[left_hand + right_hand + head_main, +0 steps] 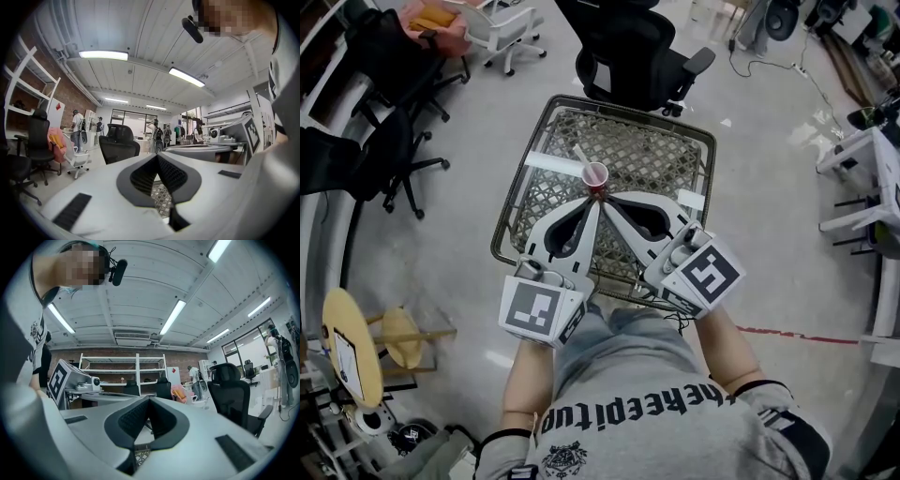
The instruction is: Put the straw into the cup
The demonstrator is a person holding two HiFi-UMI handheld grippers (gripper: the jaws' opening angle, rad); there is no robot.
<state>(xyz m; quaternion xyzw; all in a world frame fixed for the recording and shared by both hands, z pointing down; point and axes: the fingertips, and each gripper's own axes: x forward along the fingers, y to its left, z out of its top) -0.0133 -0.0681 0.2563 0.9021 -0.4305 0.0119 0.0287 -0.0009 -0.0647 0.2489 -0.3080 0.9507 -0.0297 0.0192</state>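
A small red cup [596,175] stands on the wire-mesh table [661,155] in the head view. A pale straw [580,154] sits in it and leans up to the left. My left gripper [597,200] and right gripper [608,200] point level at the cup, their tips meeting just on its near side. Both are shut, with nothing visible between the jaws. In the left gripper view the left gripper [157,155] shows closed jaws. The right gripper view shows the right gripper [149,398] closed too. Neither gripper view shows the cup or the straw.
A black office chair [637,45] stands just beyond the table. More chairs [389,155] are at the left, and a white one [508,33] at the top left. White frames [862,178] stand at the right. A round wooden stool [347,345] is at the lower left. People stand far off in the room [154,131].
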